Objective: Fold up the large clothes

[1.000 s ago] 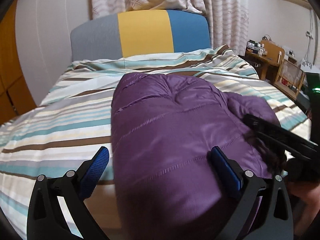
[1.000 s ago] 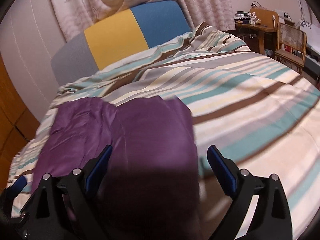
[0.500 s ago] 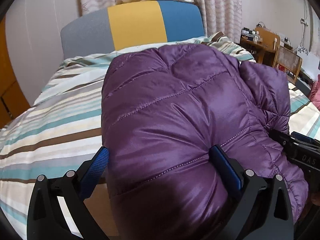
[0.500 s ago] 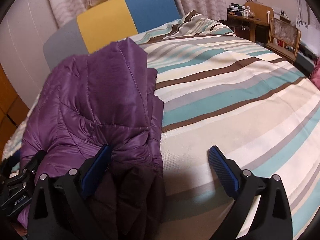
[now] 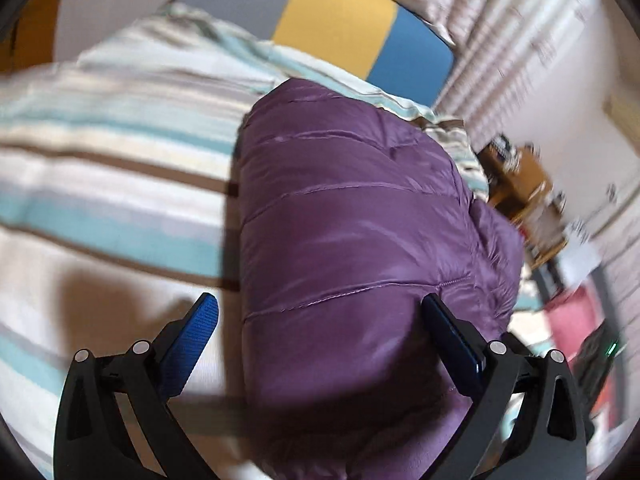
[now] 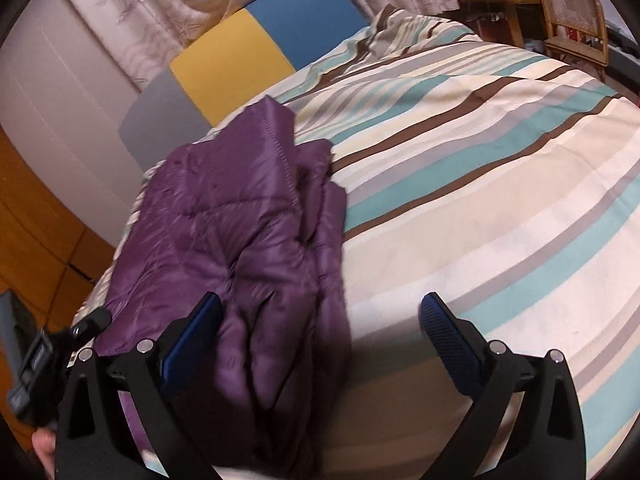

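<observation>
A purple quilted puffer jacket (image 5: 352,240) lies folded in a thick bundle on the striped bedspread (image 5: 100,184). My left gripper (image 5: 320,316) is open, its blue pads straddling the jacket's near end. In the right wrist view the jacket (image 6: 240,232) lies left of centre, with its rumpled right edge on the bedspread (image 6: 500,184). My right gripper (image 6: 320,316) is open above the jacket's near right edge and holds nothing. The left gripper's body (image 6: 36,360) shows at that view's lower left.
A grey, yellow and blue headboard (image 6: 248,60) stands at the far end with curtains behind it. A wooden desk and chair (image 6: 560,12) stand at the far right. An orange wooden cabinet (image 6: 36,232) is on the left. The bed's right half is bare bedspread.
The jacket's raised part has come down onto the bed into a flatter bundle. The left wrist view has tilted and swung left. Both grippers stay open.
</observation>
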Demonstrator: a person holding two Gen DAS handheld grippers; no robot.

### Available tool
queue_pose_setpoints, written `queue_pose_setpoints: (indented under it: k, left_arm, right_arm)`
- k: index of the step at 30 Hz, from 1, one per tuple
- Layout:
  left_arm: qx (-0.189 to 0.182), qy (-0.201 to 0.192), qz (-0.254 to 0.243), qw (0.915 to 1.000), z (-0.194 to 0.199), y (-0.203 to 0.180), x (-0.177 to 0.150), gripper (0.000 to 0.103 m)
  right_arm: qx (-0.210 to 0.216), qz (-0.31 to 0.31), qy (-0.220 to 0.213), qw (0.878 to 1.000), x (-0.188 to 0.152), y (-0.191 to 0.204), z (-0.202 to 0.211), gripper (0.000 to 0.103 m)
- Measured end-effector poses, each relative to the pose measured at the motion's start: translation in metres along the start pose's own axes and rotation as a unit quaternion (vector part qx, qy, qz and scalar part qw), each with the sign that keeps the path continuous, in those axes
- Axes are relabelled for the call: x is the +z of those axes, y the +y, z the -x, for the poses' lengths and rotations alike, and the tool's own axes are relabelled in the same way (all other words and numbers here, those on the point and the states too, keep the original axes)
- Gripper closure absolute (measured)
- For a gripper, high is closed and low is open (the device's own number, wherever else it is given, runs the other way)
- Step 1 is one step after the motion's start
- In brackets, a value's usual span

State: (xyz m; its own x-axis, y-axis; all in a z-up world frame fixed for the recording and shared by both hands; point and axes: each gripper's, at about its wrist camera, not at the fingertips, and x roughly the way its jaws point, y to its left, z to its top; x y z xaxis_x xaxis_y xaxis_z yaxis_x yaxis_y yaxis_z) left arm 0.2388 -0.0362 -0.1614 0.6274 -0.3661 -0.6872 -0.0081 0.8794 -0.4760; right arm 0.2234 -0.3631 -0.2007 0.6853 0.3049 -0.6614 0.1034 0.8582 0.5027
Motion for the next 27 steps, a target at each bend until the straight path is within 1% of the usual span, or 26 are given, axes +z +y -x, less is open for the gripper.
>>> queue_pose_setpoints:
  k: [2,6,8,9,11,12,13,15,17,18,19,20,21,23,27]
  left_arm:
    - [-0.015,0.022,0.008,0.9996,-0.003,0.002,0.0,0.003]
    - [-0.034,0.049,0.001,0.9982,-0.011,0.0,-0.004,0.003]
    - [-0.048,0.062,0.011,0.9969,-0.016,0.002,-0.005,0.003]
    - [-0.054,0.068,0.017,0.996,-0.019,0.003,-0.006,0.003]
    - [-0.071,0.083,0.026,0.9937,-0.025,0.003,-0.009,0.003]
    - [-0.073,0.086,0.024,0.9933,-0.027,0.001,-0.01,0.003]
    - [-0.071,0.086,0.018,0.9936,-0.029,-0.002,-0.011,0.003]
    - [-0.06,0.085,-0.002,0.9946,-0.031,-0.011,-0.013,0.003]
    - [-0.049,0.082,-0.021,0.9953,-0.031,-0.02,-0.016,0.003]
    - [-0.043,0.077,-0.035,0.9955,-0.029,-0.025,-0.018,0.005]
    - [-0.038,0.069,-0.049,0.9957,-0.026,-0.031,-0.02,0.008]
    - [-0.035,0.061,-0.058,0.9958,-0.024,-0.034,-0.02,0.014]
    - [-0.033,0.053,-0.069,0.9956,-0.021,-0.038,-0.02,0.019]
    - [-0.032,0.035,-0.095,0.9944,-0.014,-0.047,-0.02,0.024]
    - [-0.03,0.015,-0.122,0.992,-0.001,-0.055,-0.02,0.029]
  right_arm:
    - [0.017,0.002,0.009,1.0,-0.002,0.005,0.0,0.004]
    - [0.048,-0.02,0.034,0.998,-0.001,0.006,-0.015,0.004]
    - [0.06,-0.034,0.044,0.997,-0.001,0.004,-0.024,0.004]
    - [0.062,-0.034,0.042,0.997,0.001,0.005,-0.026,0.004]
    - [0.074,-0.023,0.047,0.996,0.002,0.01,-0.031,0.009]
    - [0.084,-0.016,0.054,0.995,0.002,0.014,-0.036,0.009]
    - [0.084,-0.011,0.057,0.995,0.003,0.017,-0.039,0.01]
    - [0.086,0.004,0.057,0.995,0.005,0.021,-0.045,0.016]
    - [0.094,0.002,0.057,0.994,0.005,0.023,-0.048,0.028]
    - [0.099,0.001,0.057,0.993,0.004,0.024,-0.048,0.03]
    - [0.102,0.003,0.054,0.993,0.003,0.025,-0.046,0.035]
    - [0.107,0.01,0.049,0.993,0.001,0.027,-0.042,0.039]
    - [0.111,0.014,0.046,0.993,-0.001,0.028,-0.04,0.04]
    - [0.12,0.017,0.039,0.992,-0.003,0.029,-0.034,0.044]
    - [0.139,0.005,0.034,0.99,-0.008,0.031,-0.027,0.044]
